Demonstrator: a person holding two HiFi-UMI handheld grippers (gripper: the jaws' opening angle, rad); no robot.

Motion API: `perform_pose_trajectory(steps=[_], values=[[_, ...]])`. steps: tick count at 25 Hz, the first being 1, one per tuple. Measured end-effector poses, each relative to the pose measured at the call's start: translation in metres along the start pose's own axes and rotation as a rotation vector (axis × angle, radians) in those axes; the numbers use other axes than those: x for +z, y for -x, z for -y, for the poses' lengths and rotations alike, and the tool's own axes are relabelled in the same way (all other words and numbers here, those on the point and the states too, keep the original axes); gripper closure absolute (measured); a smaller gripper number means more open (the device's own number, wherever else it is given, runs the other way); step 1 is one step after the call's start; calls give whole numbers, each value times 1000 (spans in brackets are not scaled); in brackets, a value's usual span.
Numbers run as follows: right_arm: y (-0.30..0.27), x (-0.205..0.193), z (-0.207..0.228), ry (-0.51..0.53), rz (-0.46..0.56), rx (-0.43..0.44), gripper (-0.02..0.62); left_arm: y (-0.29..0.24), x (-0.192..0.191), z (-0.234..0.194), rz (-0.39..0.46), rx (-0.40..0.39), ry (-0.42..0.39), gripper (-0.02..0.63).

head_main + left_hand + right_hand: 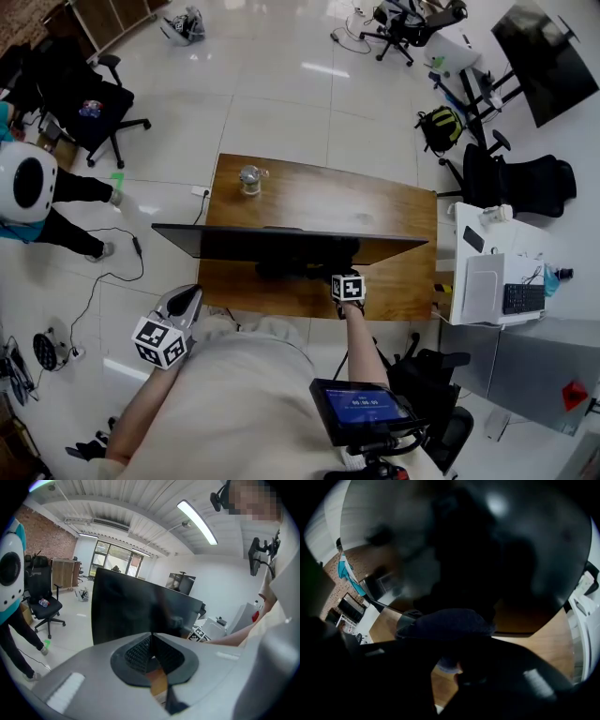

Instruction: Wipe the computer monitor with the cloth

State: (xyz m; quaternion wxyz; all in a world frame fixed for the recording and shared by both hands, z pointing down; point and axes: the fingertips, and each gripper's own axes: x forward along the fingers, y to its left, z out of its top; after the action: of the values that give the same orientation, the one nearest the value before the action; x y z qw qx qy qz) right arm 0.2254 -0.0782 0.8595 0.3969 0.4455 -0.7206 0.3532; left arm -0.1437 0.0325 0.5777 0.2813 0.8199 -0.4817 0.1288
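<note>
The black monitor [281,241] stands on the wooden desk [319,202], seen edge-on from above. My right gripper [345,277] is up against the screen's front side, shut on a dark cloth [450,623]. In the right gripper view the dark screen [497,550] fills the frame and the cloth lies against it. My left gripper [186,298] hangs off the desk's front left corner, close to my body. In the left gripper view its ribbed pads [140,651] meet with nothing between them, and the monitor [136,613] stands ahead.
A small glass jar [249,178] stands at the desk's far left. A white side table [469,281] with a keyboard [523,298] is to the right. Office chairs [89,103] and a person [37,192] are at the left; a cable [112,272] lies on the floor.
</note>
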Motion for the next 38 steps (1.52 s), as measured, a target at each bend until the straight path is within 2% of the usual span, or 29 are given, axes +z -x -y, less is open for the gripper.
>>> perform_pose_trajectory(steps=[11,20,29,38], values=[[-12,6,-49,27,-3,30,505,27,-3,-27,17,2,22,606],[-16,10,-66,36,-26,18,505,37,-9,-41,44,2,34,606],[-27,20,-123,83,-24,61,505,50,-17,-55,50,-17,35,606],[-35,29,-163,85,-13,73,505,66,-18,-78,44,-28,35,606]])
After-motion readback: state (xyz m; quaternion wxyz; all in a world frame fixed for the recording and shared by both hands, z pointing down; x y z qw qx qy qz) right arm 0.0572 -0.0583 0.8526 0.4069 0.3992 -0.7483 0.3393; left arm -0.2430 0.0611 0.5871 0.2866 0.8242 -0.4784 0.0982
